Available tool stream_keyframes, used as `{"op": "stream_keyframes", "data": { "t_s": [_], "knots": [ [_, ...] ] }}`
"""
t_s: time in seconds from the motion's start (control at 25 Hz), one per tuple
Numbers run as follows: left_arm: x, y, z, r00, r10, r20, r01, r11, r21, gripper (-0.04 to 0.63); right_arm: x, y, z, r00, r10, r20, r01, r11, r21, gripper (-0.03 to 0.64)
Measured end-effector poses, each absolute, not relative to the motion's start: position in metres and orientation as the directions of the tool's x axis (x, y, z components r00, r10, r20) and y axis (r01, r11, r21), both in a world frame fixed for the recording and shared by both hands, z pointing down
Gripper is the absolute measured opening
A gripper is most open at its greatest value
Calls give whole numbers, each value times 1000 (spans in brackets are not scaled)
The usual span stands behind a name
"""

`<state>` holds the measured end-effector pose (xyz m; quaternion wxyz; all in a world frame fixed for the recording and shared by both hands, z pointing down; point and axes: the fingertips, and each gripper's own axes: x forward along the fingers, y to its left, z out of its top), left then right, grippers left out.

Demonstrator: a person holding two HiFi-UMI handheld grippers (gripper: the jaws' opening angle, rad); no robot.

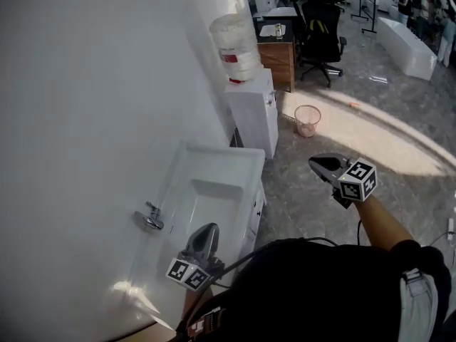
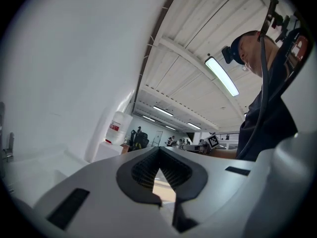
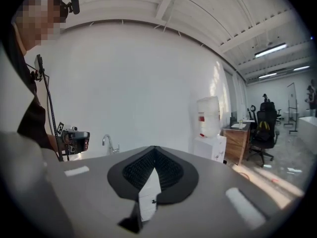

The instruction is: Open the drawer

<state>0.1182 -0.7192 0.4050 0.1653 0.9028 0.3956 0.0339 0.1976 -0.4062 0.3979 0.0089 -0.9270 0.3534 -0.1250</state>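
White sink cabinet: drawer shut, both hand-held grippers clenched and empty

White finish covers the sink cabinet [image 1: 214, 152], which stands against the plain white wall [image 1: 85, 84] with a chrome faucet [image 1: 151, 218] at the wall side of its basin. The drawer [image 1: 257, 206] sits in the cabinet's front face, below the basin's outer rim. That face is seen nearly edge-on from above, and the drawer front appears to lie flush with it.

Left hand-held gripper [image 1: 211, 228] hangs over the near end of the basin, its marker cube [image 1: 187, 274] close to the person's body. In its own view the jaw tips meet and nothing lies between them. It touches neither cabinet nor drawer.

Right hand-held gripper [image 1: 314, 163] is held out over the grey floor [image 1: 342, 141], well apart from the cabinet. Its jaws are likewise closed tip to tip, with nothing grasped.

Beyond the cabinet, along the same wall, stands a white water dispenser [image 1: 253, 112] with a bottle [image 1: 235, 47] on top. A pink waste basket [image 1: 307, 120] sits on the floor near it. Further back are a wooden bench [image 1: 279, 59] and a black office chair [image 1: 322, 34].
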Motion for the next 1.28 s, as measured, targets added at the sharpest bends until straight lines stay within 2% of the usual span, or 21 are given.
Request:
{"op": "stream_keyframes", "data": {
  "t_s": [0.36,0.64,0.96,1.28],
  "knots": [
    [139,-696,432,479,876,-57,818,-422,390,2,132,-392,416,824,-474,310,-462,-879,-116,2],
    [150,-645,453,385,922,-32,847,-340,408,2,114,-351,418,869,-398,295,-385,-917,-105,2],
    [164,-552,484,436,897,74,825,-431,365,2,122,-240,440,867,-428,255,-404,-904,-141,2],
    [193,-424,519,570,799,190,710,-596,375,2,159,-101,458,829,-501,247,-489,-865,-111,2]
  ]
}}
